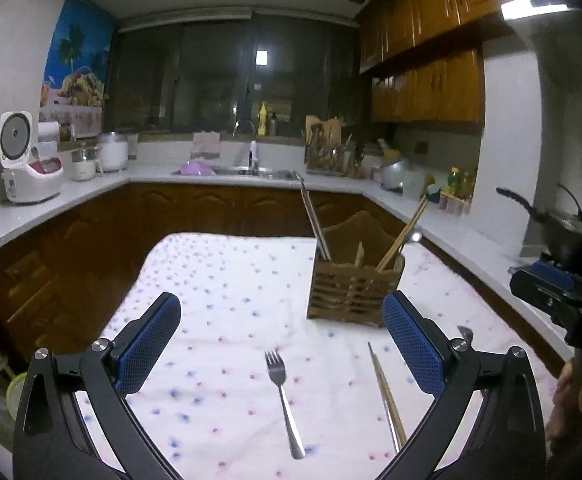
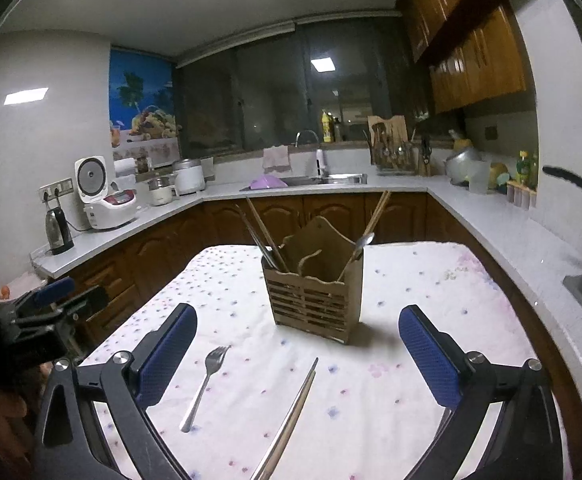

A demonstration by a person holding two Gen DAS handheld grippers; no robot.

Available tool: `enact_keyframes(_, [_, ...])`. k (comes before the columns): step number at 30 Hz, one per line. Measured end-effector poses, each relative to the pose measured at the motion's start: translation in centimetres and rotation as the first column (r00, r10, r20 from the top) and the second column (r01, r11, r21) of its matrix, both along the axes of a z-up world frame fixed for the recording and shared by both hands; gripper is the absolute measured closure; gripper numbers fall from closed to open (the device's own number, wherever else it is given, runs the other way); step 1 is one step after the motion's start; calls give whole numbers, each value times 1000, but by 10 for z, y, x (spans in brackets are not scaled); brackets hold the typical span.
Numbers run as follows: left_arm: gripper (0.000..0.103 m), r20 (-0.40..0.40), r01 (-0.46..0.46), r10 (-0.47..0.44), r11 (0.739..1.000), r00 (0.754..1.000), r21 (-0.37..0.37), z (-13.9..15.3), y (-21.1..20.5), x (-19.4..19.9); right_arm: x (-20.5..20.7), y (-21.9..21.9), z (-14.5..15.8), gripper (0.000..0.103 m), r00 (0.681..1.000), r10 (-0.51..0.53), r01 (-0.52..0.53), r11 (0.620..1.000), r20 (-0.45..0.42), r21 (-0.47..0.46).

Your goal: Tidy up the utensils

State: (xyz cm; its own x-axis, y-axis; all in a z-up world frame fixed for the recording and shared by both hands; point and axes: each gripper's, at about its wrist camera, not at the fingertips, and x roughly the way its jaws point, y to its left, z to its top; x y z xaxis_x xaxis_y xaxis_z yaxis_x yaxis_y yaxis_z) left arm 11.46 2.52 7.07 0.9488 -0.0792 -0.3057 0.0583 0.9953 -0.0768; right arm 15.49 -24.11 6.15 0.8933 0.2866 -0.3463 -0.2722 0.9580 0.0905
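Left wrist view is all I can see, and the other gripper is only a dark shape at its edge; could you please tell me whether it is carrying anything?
Observer: No. The right gripper is open, with nothing between its blue pads.
Operator: What lies ahead of it?
Observer: The pair of slim chopsticks on the spotted white cloth lies straight ahead, pointing toward the slatted wooden holder.
Operator: Is the holder's hidden lower corner free?
Observer: Yes. Its whole base shows, resting flat on the cloth with nothing against it.
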Motion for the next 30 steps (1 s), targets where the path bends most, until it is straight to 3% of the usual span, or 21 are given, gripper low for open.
enact_keyframes(7, [0,-6,-29,30,993,1000,111,-15,-12,-16,-29,2,5,0,998,-13,13,1000,60,5])
enact_keyframes(12, [0,-79,1,2,1000,997,29,-44,-10,-18,-36,2,-26,0,999,-34,35,999,37,0])
enact_keyframes(20, [0,-77,-18,23,998,997,62,-63,-13,-28,-43,3,-67,0,999,-47,47,999,-23,-1])
enact_keyframes(30, [0,-51,-36,39,998,998,58,-76,-8,-41,-54,4,-81,0,998,-59,59,998,13,-2])
